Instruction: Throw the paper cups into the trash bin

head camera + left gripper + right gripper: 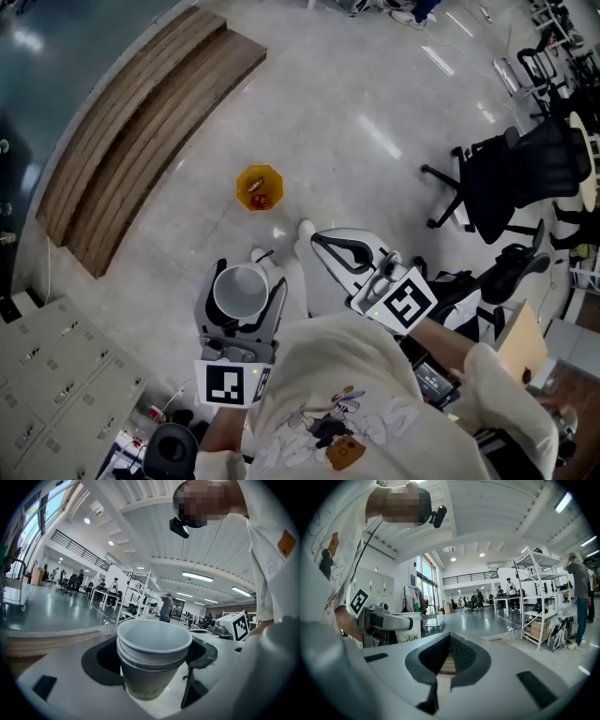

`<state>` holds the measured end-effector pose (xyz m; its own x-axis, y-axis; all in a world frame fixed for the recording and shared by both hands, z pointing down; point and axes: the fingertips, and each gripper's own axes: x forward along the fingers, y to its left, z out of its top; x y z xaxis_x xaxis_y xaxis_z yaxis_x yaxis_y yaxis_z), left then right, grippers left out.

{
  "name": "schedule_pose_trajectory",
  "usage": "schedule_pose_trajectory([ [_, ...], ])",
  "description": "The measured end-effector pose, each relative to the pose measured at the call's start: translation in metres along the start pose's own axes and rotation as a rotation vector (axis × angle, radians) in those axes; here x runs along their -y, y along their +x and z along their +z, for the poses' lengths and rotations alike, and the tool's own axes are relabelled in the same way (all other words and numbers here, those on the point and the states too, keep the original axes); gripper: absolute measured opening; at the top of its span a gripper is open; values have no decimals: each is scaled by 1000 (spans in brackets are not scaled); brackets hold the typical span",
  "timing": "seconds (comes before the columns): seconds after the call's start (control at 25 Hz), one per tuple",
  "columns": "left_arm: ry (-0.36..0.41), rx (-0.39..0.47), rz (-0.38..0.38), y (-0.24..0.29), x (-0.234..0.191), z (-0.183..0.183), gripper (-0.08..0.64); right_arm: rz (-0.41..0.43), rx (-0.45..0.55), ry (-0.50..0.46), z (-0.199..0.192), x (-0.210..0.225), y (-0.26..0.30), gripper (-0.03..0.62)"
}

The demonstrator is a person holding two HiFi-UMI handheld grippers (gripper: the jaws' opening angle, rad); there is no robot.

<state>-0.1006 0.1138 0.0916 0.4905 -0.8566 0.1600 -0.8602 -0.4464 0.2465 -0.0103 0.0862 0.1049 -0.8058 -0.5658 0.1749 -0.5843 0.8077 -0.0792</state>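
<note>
1. Nearest, well short of the trash bin (243,182): left gripper (246,287), jaws spread wide and pressed against both sides of a stack of nested paper cups (239,296). The stack is carried upright with mouths up, probably so it stays together on the way over.
2. Inside that stack: at least three rims nested one in another, top cup bare and white within.
3. Just to the right, likewise short of the bin: right gripper (321,241), jaws closed together on nothing and tips aimed toward the bin, seemingly idle and out of the cups' way.
4. On the floor ahead: the yellow bin itself, open-topped, something red (259,198) lying in it and no cup visible there.
5. Beyond the bin and to its left: curved wooden step (141,122). Well right of the bin: black office chair (506,178).
</note>
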Motion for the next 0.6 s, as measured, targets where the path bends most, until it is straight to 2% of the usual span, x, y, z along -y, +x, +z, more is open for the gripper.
schedule_pose_trajectory([
  [0.12, -7, -34, 9, 26, -16, -15, 376, 15, -24, -35, -13, 20, 21, 6],
  [0.28, -9, -107, 25, 52, -36, -54, 376, 45, -35, -16, -44, 42, 53, 6],
  [0.44, -57, -141, 54, 103, -61, -92, 376, 79, -80, -40, -87, 79, 83, 6],
  [0.6, -96, -197, 95, 155, -95, -149, 376, 107, -138, -29, -148, 121, 119, 6],
])
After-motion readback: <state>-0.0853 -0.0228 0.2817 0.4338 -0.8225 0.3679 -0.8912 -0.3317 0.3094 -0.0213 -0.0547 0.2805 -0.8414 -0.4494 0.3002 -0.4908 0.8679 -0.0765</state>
